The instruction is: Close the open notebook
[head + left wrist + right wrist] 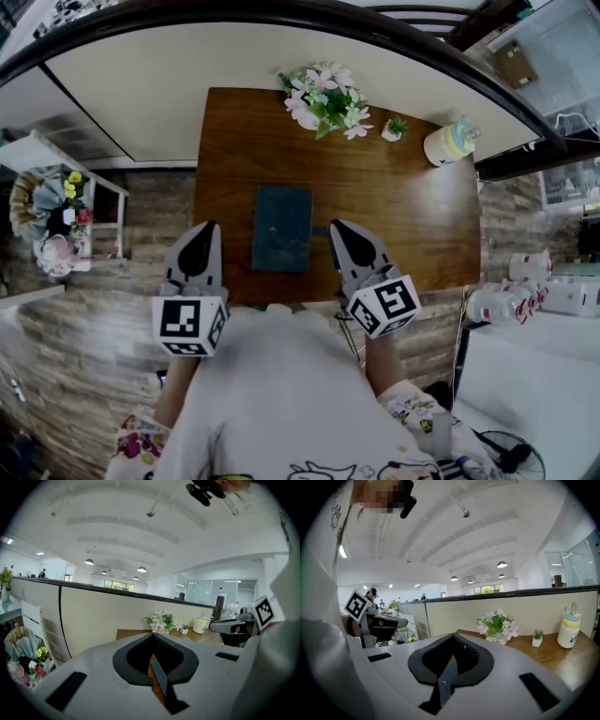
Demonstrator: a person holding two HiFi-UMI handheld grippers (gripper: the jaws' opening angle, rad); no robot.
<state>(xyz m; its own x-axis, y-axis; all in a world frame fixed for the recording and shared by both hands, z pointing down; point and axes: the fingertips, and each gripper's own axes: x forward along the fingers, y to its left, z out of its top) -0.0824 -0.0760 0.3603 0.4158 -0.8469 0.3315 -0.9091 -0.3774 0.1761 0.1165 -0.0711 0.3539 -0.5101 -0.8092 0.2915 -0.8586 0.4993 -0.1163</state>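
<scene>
Notebook [282, 228] lies flat on the wooden table [412, 202], dark cover up and already shut, near the table's front edge and about midway across. The left gripper [206, 228] sits just left of it and the right gripper [338, 226] just right, neither touching it. Both point toward the far side, tilted slightly down. Each has its jaws pressed together with nothing between them. At the far edge stand a pot of pale flowers [323, 97], a tiny green plant [395, 127] and, further right, a cream bottle [448, 142].
</scene>
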